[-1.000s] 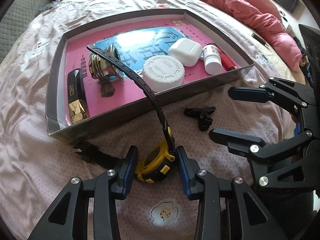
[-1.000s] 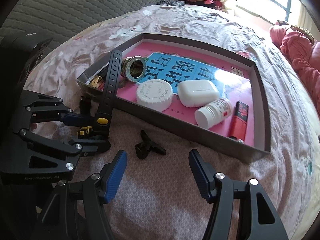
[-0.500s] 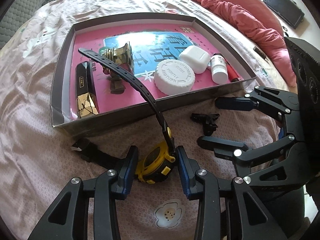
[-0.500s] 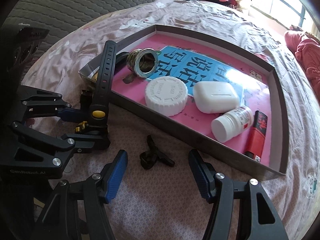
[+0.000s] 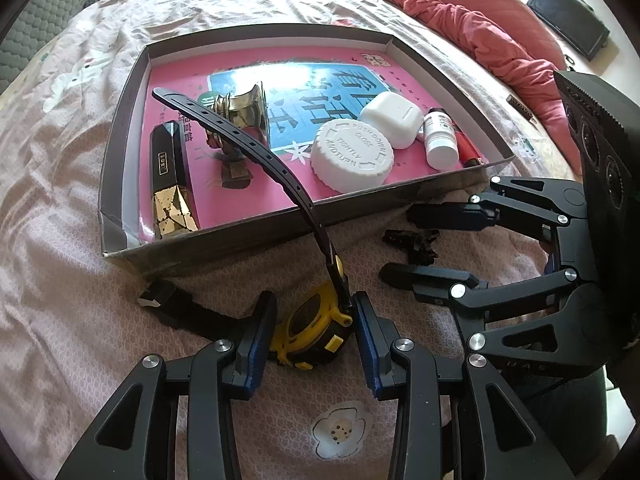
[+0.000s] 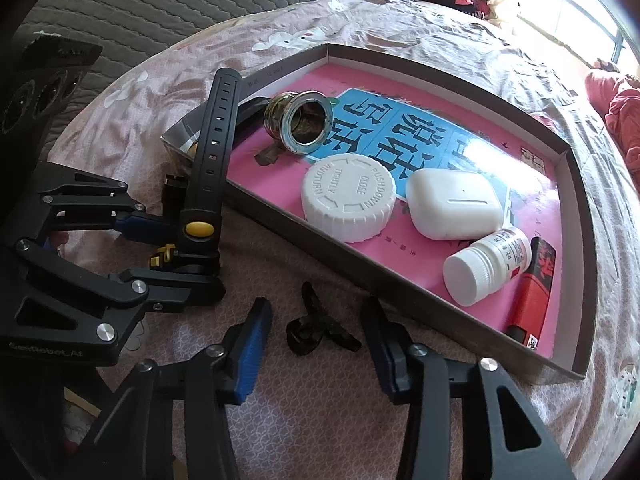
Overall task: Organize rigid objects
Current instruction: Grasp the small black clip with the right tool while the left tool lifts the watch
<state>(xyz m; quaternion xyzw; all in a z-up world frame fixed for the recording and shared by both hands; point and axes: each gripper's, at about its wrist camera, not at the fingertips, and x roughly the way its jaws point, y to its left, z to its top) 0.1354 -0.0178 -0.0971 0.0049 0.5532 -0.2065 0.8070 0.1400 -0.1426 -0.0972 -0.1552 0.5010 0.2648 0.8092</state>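
Note:
My left gripper (image 5: pixel 310 320) is shut on a yellow and black watch (image 5: pixel 308 328) on the bedsheet. The watch's black strap (image 5: pixel 256 148) arches up over the near wall of the grey tray (image 5: pixel 240 240). To its right, a small black clip (image 6: pixel 316 328) lies on the sheet between the blue pads of my right gripper (image 6: pixel 314 344). Those jaws are closing, and the pads stand just clear of the clip. The left wrist view shows the same clip (image 5: pixel 412 240) between the right fingers. The right wrist view shows my left gripper (image 6: pixel 192 258) around the watch.
The tray (image 6: pixel 400 284) has a pink floor and holds a white cap (image 5: pixel 352 156), a white earbud case (image 5: pixel 392 114), a small white bottle (image 5: pixel 440 136), a red lighter (image 5: pixel 470 152), a brass fitting (image 5: pixel 240 112) and a black and gold box (image 5: pixel 172 184). A pink quilt (image 5: pixel 480 32) lies beyond.
The right gripper's fingers have drawn closer together on either side of the black clip. The left gripper keeps its hold on the watch. Both views have shifted slightly.

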